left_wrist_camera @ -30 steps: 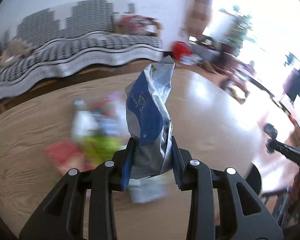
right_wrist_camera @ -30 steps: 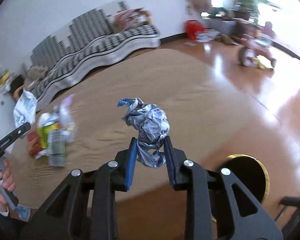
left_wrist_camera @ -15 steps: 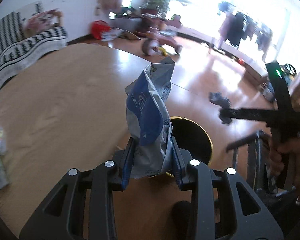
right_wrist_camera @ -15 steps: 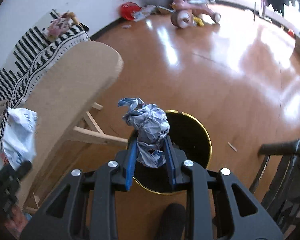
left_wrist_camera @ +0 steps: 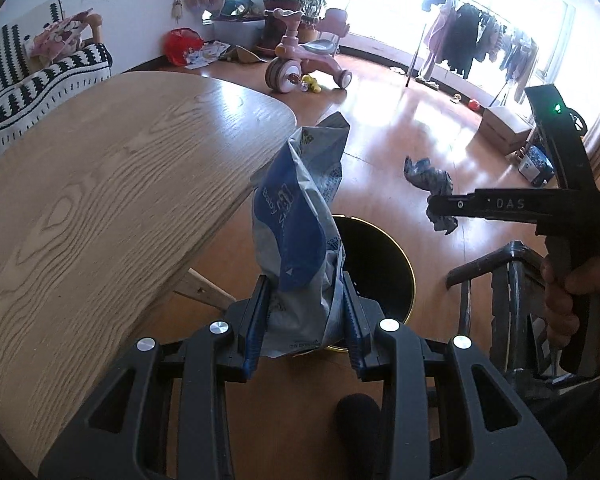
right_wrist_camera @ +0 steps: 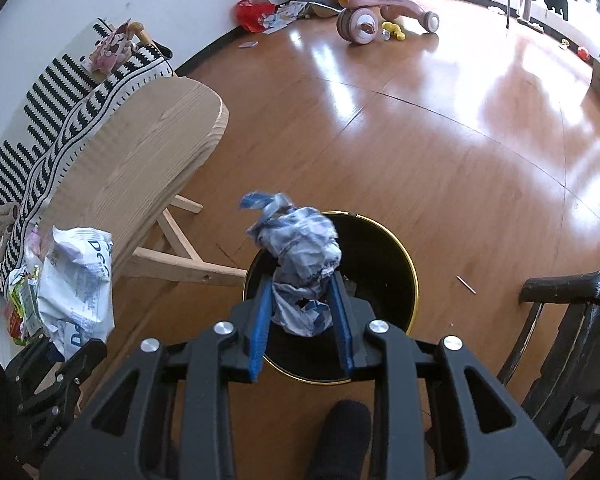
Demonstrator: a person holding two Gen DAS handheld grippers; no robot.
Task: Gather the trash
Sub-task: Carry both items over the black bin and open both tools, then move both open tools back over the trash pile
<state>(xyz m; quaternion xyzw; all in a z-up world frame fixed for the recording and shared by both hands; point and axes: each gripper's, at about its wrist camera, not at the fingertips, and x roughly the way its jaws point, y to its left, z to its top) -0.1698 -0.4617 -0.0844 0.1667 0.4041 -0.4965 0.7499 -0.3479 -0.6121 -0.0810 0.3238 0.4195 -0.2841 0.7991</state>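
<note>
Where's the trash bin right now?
On the floor beside the wooden table, directly below the right gripper and its crumpled wrapper: the black bin.

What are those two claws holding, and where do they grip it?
Left gripper: bag, by its bottom. Right gripper: crumpled wrapper, by its lower end.

We see a blue and silvery-grey snack bag [left_wrist_camera: 300, 236] with white lettering between the blue pads [left_wrist_camera: 256, 332] of our black left gripper [left_wrist_camera: 304, 328]. Our right gripper [right_wrist_camera: 302, 320], also black with blue pads [right_wrist_camera: 260, 328], carries a crumpled blue-and-white wrapper [right_wrist_camera: 300, 256]. The trash bin [right_wrist_camera: 410, 280] is black with a gold rim. The desk [left_wrist_camera: 100, 200] is pale wood with darker grain, the floor [right_wrist_camera: 440, 140] glossy orange-brown. The sofa cover [right_wrist_camera: 40, 120] is black-and-white striped, the tricycle [right_wrist_camera: 376, 4] pink, the bag by the wall [right_wrist_camera: 256, 12] red.
</note>
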